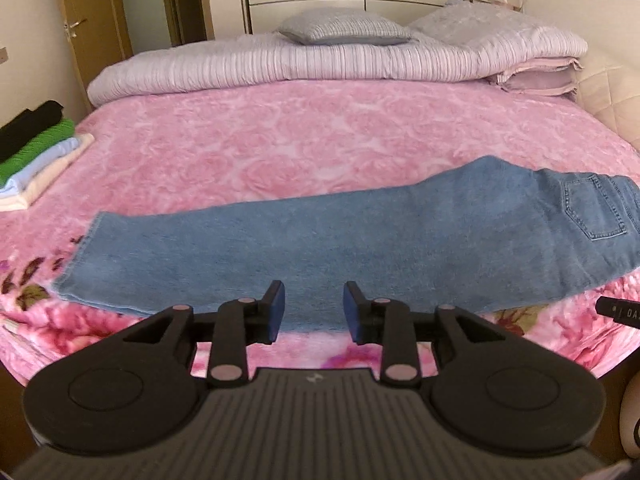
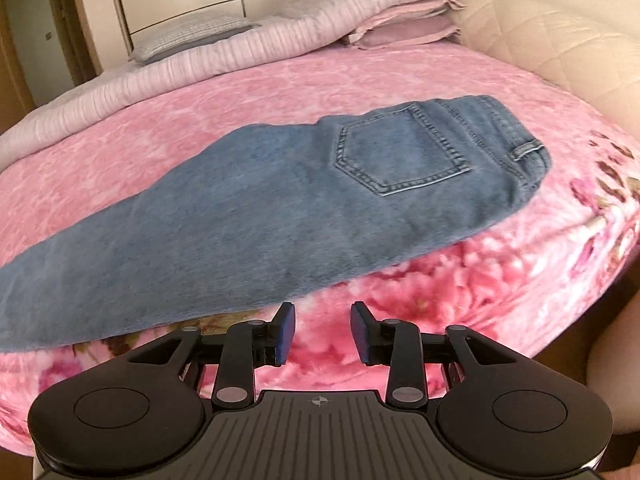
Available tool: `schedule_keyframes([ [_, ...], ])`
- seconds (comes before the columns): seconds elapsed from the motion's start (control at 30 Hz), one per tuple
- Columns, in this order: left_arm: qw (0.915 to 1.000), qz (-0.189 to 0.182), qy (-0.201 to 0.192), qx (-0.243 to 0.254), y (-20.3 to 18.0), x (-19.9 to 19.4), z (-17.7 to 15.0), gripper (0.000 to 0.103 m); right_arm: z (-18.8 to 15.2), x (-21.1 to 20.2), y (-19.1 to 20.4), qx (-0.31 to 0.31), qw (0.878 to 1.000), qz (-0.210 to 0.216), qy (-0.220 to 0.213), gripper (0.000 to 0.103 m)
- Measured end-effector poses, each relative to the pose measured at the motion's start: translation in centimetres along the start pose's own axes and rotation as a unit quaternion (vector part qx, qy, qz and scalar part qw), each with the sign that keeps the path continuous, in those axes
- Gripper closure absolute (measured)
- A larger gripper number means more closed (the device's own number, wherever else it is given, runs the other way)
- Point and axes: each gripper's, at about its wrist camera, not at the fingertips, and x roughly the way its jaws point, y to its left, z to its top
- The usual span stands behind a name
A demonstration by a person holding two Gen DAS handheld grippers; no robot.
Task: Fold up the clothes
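Blue jeans (image 1: 328, 240) lie flat on the pink bed, folded leg on leg, leg hems to the left and waist with a back pocket to the right. My left gripper (image 1: 314, 308) hovers over their near edge, open, nothing between its blue pads. In the right wrist view the jeans (image 2: 280, 208) stretch from lower left to the waist at upper right. My right gripper (image 2: 323, 330) is open above the pink blanket just in front of the jeans' near edge, holding nothing. The right gripper's tip (image 1: 618, 309) shows at the right edge of the left wrist view.
A pink floral blanket (image 1: 280, 140) covers the round bed. A stack of folded clothes (image 1: 36, 152), black, green, pale blue and cream, sits at its left edge. A rolled lilac duvet (image 1: 320, 60) and pillows (image 1: 344, 26) line the far side. A padded cream headboard (image 2: 560, 40) curves along the right.
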Motion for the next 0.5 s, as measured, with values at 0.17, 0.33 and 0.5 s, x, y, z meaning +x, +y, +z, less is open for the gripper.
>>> schedule_keyframes([
  [0.17, 0.9998, -0.01, -0.013, -0.01, 0.5, -2.5, -0.8, 0.074, -0.1, -2.1, 0.6, -0.01, 1.0, -0.002, -0.012, 0.057],
  [0.33, 0.9992, -0.016, -0.029, -0.023, 1.3, -4.9, -1.7, 0.071, -0.1, -4.5, 1.8, -0.027, 0.999, 0.001, -0.032, 0.051],
  [0.5, 0.998, -0.007, -0.038, -0.05, 3.0, -6.6, -2.7, 0.07, -0.3, -6.3, 3.3, -0.053, 0.997, 0.01, -0.05, 0.049],
])
